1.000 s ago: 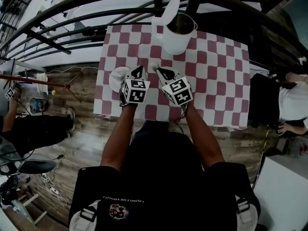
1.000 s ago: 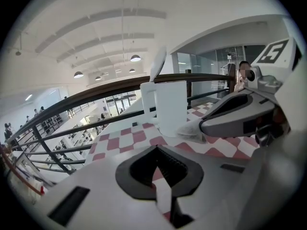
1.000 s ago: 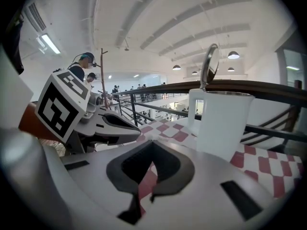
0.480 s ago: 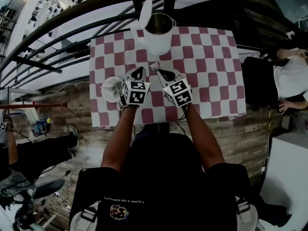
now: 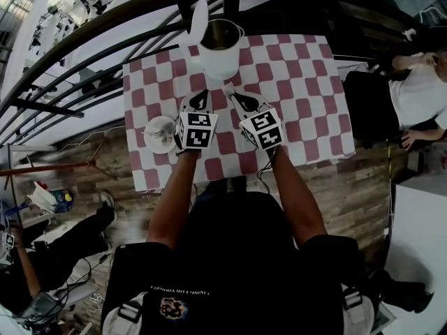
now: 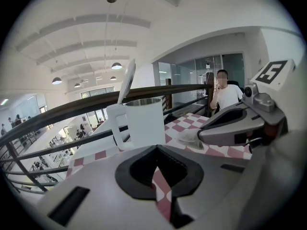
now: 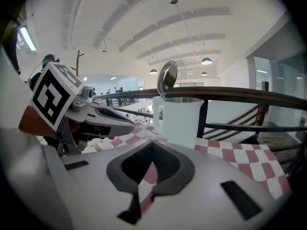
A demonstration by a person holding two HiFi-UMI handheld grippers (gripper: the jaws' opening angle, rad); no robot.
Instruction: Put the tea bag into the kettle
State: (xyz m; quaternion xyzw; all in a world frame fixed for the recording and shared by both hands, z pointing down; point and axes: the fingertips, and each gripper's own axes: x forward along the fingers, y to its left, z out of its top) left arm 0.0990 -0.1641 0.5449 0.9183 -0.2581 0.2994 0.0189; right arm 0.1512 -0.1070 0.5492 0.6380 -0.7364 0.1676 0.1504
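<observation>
**Tea bag pinched, kettle just ahead**

Both my tools hang over the checked table (image 5: 307, 110), past its near edge, side by side with a small gap between them. My left gripper (image 5: 202, 93) is clenched on nothing. Just outside it a saucer (image 5: 159, 132) sits near the table's left edge. My right gripper (image 5: 235, 97) is clenched on the tea bag (image 5: 228, 88), a small white lump at its tips, just short of the kettle. Bare cloth lies open to my right, out to that edge. Ahead, the white kettle (image 5: 218, 58) stands near the far edge, its lid (image 5: 198, 19) tipped up on the left and its mouth open. Close behind it runs the dark railing (image 5: 140, 12).
</observation>
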